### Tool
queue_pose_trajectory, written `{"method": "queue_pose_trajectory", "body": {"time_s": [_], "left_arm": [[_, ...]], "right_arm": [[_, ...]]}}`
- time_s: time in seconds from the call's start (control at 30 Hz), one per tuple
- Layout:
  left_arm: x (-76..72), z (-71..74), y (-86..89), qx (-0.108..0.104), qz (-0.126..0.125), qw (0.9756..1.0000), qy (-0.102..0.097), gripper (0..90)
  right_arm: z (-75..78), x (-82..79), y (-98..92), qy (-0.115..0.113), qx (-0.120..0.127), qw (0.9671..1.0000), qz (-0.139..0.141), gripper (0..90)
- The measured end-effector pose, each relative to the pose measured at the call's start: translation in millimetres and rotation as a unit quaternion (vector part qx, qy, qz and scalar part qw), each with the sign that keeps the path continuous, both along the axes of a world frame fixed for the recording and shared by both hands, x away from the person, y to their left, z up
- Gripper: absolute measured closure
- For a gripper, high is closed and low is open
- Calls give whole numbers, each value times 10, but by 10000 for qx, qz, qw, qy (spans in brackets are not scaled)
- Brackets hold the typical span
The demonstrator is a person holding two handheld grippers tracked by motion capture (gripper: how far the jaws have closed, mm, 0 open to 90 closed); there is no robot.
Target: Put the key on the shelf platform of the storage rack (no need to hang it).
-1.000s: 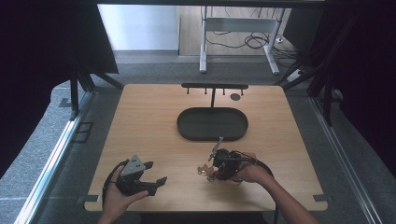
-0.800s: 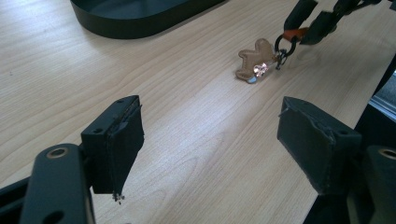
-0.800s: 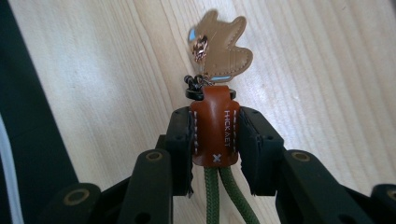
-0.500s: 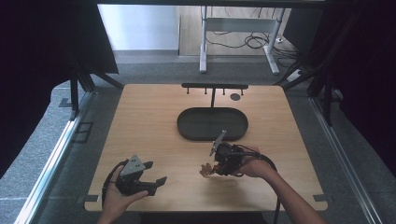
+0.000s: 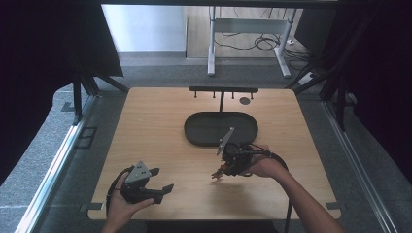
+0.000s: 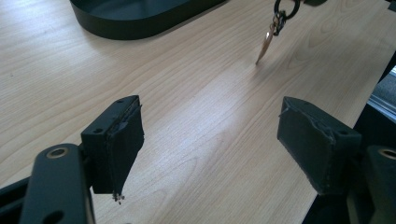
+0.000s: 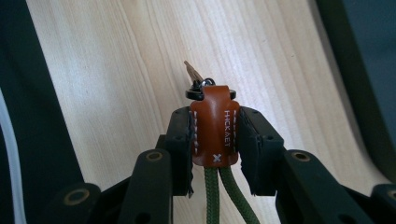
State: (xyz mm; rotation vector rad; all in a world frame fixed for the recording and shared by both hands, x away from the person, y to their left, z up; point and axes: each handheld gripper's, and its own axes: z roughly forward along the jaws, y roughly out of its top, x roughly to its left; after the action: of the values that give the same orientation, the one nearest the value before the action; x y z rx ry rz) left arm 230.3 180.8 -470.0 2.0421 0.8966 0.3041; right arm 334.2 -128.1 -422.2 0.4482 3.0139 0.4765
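Observation:
A keychain with a brown leather tab [image 7: 215, 126], green cord [image 7: 219, 196], black ring and brass-coloured key [image 7: 191, 71] is clamped between the jaws of my right gripper [image 7: 215, 135]. In the high view the right gripper [image 5: 224, 167] hovers just in front of the black oval tray [image 5: 194, 133], and the keychain [image 5: 218, 173] dangles below it over the table. The left gripper view shows the key [image 6: 265, 44] hanging with its tip near the wood. My left gripper [image 5: 163, 179] sits at the table's front left, open and holding nothing, its pads [image 6: 116, 140] wide apart.
A black rack with several pegs [image 5: 221, 90] stands behind the tray at the table's far edge, with a small dark disc [image 5: 244, 100] beside it. Bare wood lies between the two grippers. Dark curtains flank the table.
My right gripper has lifted and shifted slightly toward the tray with the keychain still in it. The left gripper has stayed put.

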Motion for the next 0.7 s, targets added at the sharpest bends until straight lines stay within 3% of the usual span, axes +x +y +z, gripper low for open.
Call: {"method": "queue_pose_trajectory", "body": {"time_s": [0.47,0.7], "left_arm": [[-2,7,6,-14,14,10000,-1,228],[-2,9,8,-9,8,10000,3,228]], "right_arm": [[297,192,4,-61,98,9999,37,667],[361,307,9,-51,118,9999,-12,667]]}}
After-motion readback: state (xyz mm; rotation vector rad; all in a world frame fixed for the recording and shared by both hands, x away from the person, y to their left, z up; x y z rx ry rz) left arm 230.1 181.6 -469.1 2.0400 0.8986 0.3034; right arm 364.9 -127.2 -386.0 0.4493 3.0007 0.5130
